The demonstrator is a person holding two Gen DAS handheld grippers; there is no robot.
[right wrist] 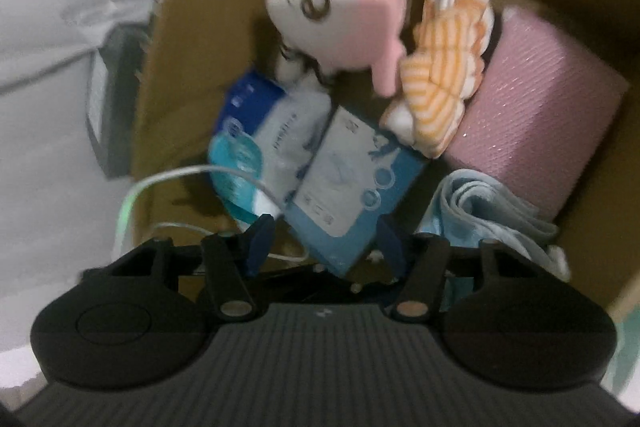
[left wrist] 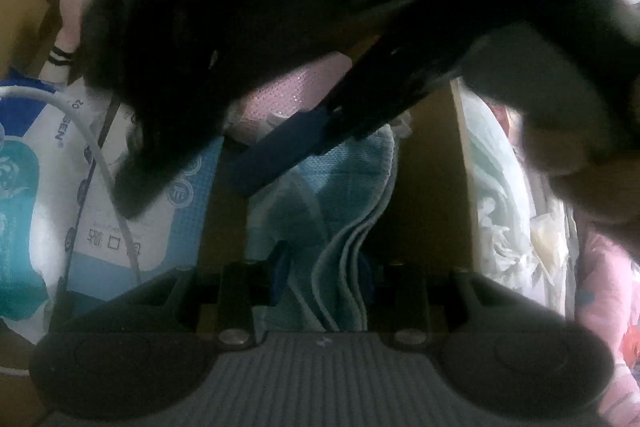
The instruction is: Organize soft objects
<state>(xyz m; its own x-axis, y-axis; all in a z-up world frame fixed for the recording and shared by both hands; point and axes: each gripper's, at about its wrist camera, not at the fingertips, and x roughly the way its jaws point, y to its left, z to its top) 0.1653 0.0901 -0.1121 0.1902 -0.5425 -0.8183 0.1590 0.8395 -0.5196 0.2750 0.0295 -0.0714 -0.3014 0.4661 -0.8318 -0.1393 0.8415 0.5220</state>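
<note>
The left gripper [left wrist: 326,283] points down into the cardboard box [left wrist: 432,155], and its jaws are nearly closed on the folded light-blue cloth [left wrist: 348,235] — the layered edge of the cloth runs right between the blue fingers [left wrist: 280,279]. It looks pinched, not just near. The cloth is soft and thin and will bend and droop when lifted, so it is best to hold all the folds together at the edge, or the layers may slip apart.

The right gripper [right wrist: 320,243] hangs over the same box with its jaws partly open and nothing between them. Its blue fingers [right wrist: 260,243] sit just above the blue-and-white packet [right wrist: 352,187]. A white cable [right wrist: 192,173] loops across beside it.

Farther out lie a second soft packet [right wrist: 256,143], a pink and white plush toy [right wrist: 340,7], a small orange-striped plush [right wrist: 444,83] and a pink roll [right wrist: 548,107]. The striped plush rests against the roll, and the big toy leans over the packets.

The packets feel squashy and a bit slippery, I think — grab one across its narrow side. The plush toys are light and squeeze easily, so an arm or ear is a good place to hold.

In the left view a big dark shape [left wrist: 280,7] crosses above the box; it is too blurry to tell what it is.
</note>
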